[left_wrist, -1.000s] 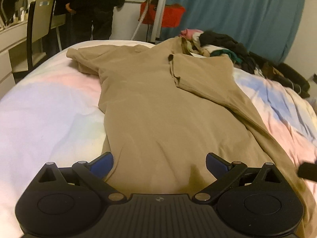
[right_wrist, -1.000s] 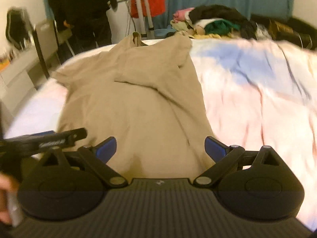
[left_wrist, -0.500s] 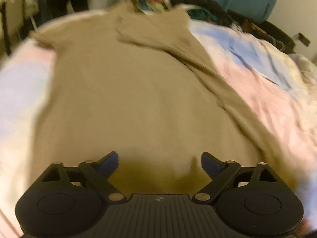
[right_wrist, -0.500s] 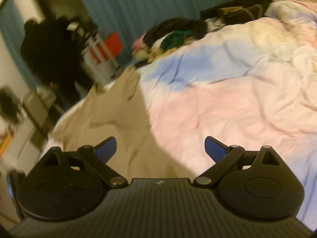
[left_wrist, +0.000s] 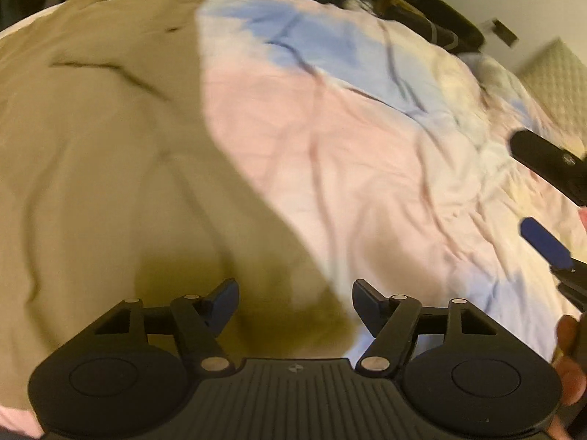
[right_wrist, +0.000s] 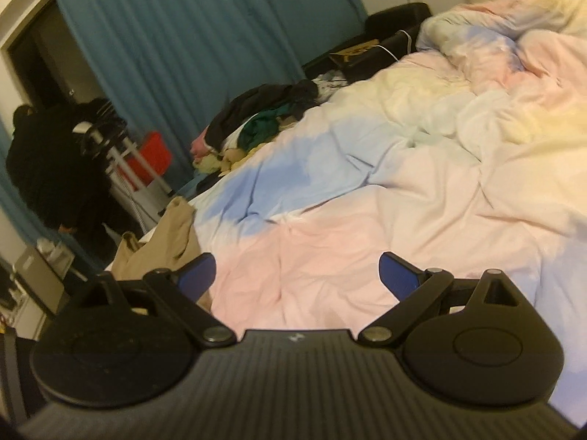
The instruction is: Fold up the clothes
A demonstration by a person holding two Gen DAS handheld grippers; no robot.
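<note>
A tan shirt (left_wrist: 91,154) lies spread on the pastel bedspread (left_wrist: 367,139), filling the left half of the left wrist view. My left gripper (left_wrist: 295,302) is open and empty, low over the shirt's near right hem corner. My right gripper (right_wrist: 297,275) is open and empty over bare pink bedspread (right_wrist: 367,242), with the shirt's edge (right_wrist: 172,231) just left of its left finger. The right gripper also shows at the right edge of the left wrist view (left_wrist: 543,242).
A heap of dark, green and pink clothes (right_wrist: 256,124) lies at the bed's far edge. A teal curtain (right_wrist: 201,36) hangs behind. A person in black (right_wrist: 47,168), a stand and a red box (right_wrist: 154,154) are at the left. A crumpled duvet (right_wrist: 513,55) lies at the right.
Both grippers have swung right. The left one has gone from the shirt's middle to its right hem corner. The right one has left the shirt and now faces bare bedspread.
</note>
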